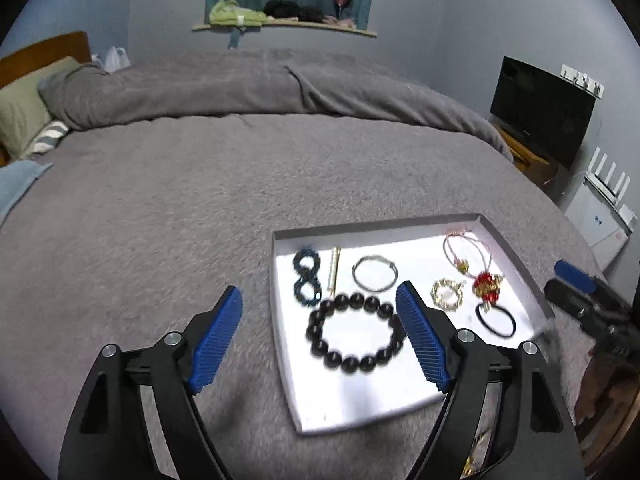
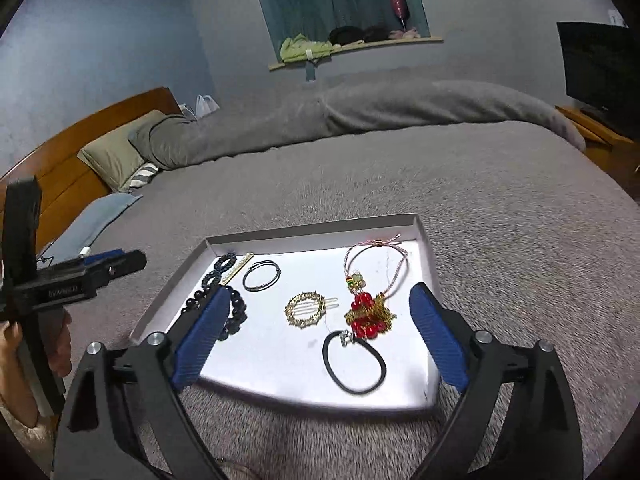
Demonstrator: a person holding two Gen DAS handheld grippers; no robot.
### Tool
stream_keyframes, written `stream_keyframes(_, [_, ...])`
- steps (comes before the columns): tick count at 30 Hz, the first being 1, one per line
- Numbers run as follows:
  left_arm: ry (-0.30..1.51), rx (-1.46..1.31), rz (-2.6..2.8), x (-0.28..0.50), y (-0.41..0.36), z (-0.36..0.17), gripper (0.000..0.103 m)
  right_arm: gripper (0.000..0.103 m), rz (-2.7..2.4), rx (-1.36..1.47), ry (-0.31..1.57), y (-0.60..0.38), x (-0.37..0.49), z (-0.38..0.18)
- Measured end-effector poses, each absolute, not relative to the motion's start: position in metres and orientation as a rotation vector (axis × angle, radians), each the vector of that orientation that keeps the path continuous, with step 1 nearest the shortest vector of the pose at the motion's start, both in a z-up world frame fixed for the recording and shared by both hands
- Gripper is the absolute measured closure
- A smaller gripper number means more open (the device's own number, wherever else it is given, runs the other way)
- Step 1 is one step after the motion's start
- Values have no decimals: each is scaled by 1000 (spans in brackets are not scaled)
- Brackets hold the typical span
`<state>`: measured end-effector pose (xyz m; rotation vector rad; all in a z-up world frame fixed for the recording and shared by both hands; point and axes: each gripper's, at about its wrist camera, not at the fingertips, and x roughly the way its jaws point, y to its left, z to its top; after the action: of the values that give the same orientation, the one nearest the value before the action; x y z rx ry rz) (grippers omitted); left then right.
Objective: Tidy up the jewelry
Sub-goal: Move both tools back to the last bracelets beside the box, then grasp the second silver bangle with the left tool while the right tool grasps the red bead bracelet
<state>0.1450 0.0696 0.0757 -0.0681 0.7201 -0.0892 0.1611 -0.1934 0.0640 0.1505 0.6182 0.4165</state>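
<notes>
A white tray [image 1: 360, 396] lies on the grey bed cover. In it are a black bead bracelet [image 1: 320, 344], a dark blue looped band [image 1: 306, 276], a gold bar clip [image 1: 333, 270], a silver bangle [image 1: 354, 274], a gold wreath clip [image 2: 290, 312], a red and gold ornament [image 2: 366, 314] on a pink cord, and a black hair tie [image 2: 325, 354]. My left gripper [image 1: 319, 289] hangs open above the tray's left part, over the bead bracelet. My right gripper [image 2: 321, 290] is open above the tray's near right side. Neither holds anything.
The grey blanket [image 1: 160, 240] spreads wide on every side of the tray. Pillows [image 2: 116, 152] and a wooden headboard [image 2: 60, 168] lie far left. A dark screen [image 1: 540, 112] on a wooden stand is at the right. A person's hand [image 2: 60, 344] holds the left gripper's handle.
</notes>
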Motion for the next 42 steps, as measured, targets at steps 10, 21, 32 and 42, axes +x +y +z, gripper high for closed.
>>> stream_keyframes(10, [660, -39, -120, 76, 34, 54, 15, 7, 378, 132, 584, -219, 106, 54])
stream_keyframes(21, [651, 47, -186, 36, -10, 10, 15, 7, 329, 118, 650, -246, 67, 22])
stream_keyframes(32, [602, 108, -316, 23, -55, -9, 15, 7, 255, 99, 719, -259, 70, 2])
stream_keyframes(42, [630, 226, -371, 24, -84, -23, 39, 7, 250, 138, 735, -268, 77, -1])
